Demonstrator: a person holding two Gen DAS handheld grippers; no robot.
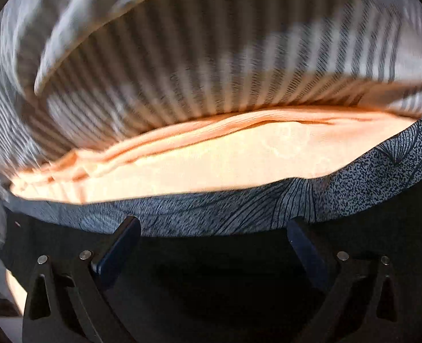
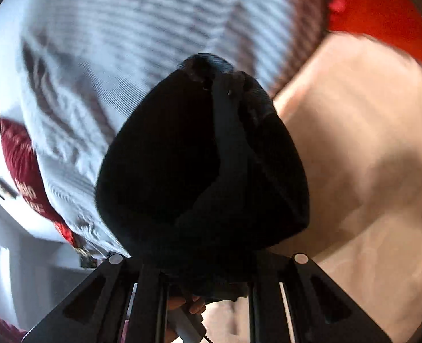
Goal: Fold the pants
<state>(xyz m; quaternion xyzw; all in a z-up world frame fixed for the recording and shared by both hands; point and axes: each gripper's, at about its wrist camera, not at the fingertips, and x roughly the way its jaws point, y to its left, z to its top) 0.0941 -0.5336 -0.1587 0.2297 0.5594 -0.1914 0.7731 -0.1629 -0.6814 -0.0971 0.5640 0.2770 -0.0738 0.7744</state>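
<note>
The black pants point(image 2: 159, 157) hang in a dark bunch that fills the middle of the right wrist view. My right gripper point(image 2: 228, 120) is shut on that black cloth, which wraps around both fingers and hides most of them. In the left wrist view my left gripper point(image 1: 213, 228) stands wide open over the edge of a blue-grey patterned cloth point(image 1: 239, 208). Its two fingers point(image 1: 125, 243) are far apart, and nothing is pinched between them. Below them lies a dark mass; I cannot tell whether it is the pants.
A peach sheet point(image 1: 211, 165) lies under a grey-and-white striped blanket point(image 1: 211, 71), which also shows as a striped blanket point(image 2: 125, 28) in the right wrist view. A dark red pillow point(image 2: 19, 154) sits at the left and a red surface point(image 2: 382, 8) at the top right. A hand point(image 2: 185, 305) shows below the gripper.
</note>
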